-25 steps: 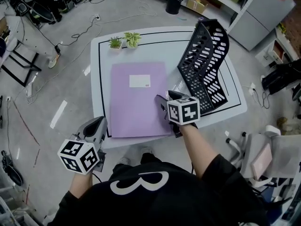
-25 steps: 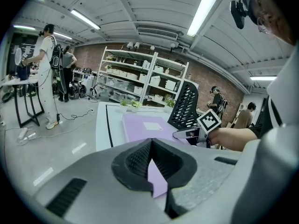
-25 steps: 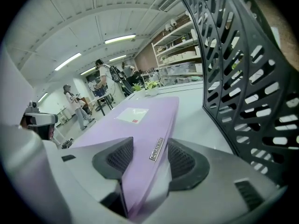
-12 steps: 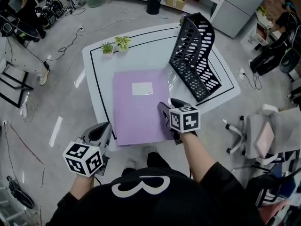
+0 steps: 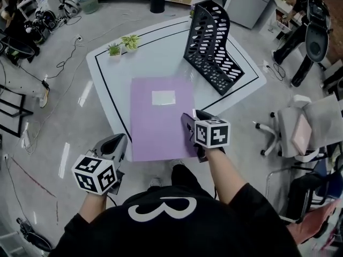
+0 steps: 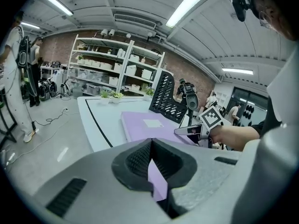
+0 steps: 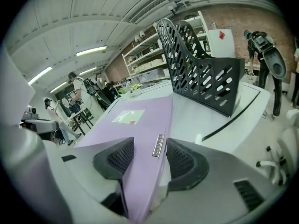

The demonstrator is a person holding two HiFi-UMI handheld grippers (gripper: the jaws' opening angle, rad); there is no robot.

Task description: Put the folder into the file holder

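My right tongs [image 5: 193, 125] stand spread astride the near right edge of the purple folder [image 5: 158, 122], which lies on the white counter [image 5: 155, 58]. My left tongs [image 5: 113, 146] hang pressed together and empty, just off the counter's near left edge. The black file holder [image 5: 211, 42] stands upright at the far right.
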